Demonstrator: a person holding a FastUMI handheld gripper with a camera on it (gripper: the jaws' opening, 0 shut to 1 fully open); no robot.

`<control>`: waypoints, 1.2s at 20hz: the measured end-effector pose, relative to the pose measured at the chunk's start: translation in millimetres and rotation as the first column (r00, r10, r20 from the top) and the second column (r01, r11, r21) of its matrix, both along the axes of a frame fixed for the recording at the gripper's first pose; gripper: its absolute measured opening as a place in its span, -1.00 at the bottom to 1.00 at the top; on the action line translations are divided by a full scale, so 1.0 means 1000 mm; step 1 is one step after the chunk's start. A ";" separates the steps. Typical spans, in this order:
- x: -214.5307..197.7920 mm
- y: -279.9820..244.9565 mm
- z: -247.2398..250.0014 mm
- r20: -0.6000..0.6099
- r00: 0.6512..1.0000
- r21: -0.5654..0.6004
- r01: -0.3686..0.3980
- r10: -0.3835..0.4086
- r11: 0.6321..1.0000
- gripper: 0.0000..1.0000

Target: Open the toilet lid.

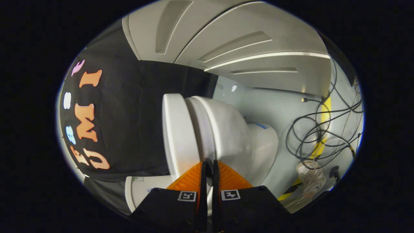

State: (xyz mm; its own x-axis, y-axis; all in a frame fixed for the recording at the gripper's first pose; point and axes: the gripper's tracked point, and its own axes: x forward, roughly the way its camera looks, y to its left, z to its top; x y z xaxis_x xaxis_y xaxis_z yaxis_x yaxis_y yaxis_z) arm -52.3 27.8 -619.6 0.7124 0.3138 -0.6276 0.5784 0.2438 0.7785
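- The claw (209, 163) has its two fingers drawn close together, with just a thin slit between them.
- The fingertips (204, 165) sit at the lower rim of the toilet (223, 129), at the seam where the lid (176, 132) meets the bowl.
- Whether a thin edge is pinched in that slit cannot be told; the tips overlap the white rim and hide the contact.
- The view is rolled sideways, so the toilet appears lying on its side just ahead of the fingers.
- The lid is the flat white slab on the side of the toilet nearest the booth wall (129, 123); it lies flat against the seat (197, 129), closed.
- The seat shows as a narrow white band between the lid and the bowl.
- The bowl swells out from the seat and narrows into the base (263, 142), which stands on the pale floor (271, 106).
- A small blue mark (260, 126) sits on the base near the floor.
- A white curved part (137, 191) lies beside the fingers, below the dark wall; what it is cannot be told.
- On the floor beyond the base, a tangle of dark cables (313, 136) loops about.
- A yellow and black tape stripe (323, 136) runs under the cables.
- A light shoe (311, 176) rests on the floor near the stripe.
- Pale grey panels (245, 42) with raised ridges lie beyond the toilet.
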 end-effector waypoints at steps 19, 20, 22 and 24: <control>0.031 0.049 0.133 0.102 0.967 -0.346 -0.187 0.235 0.920 -0.84; 0.033 0.053 0.138 0.103 0.965 -0.367 -0.189 0.242 0.911 -0.83; 0.035 0.060 0.148 0.113 0.962 -0.399 -0.184 0.247 0.898 -0.84; 0.035 0.070 0.162 0.125 0.961 -0.402 -0.180 0.248 0.898 -0.83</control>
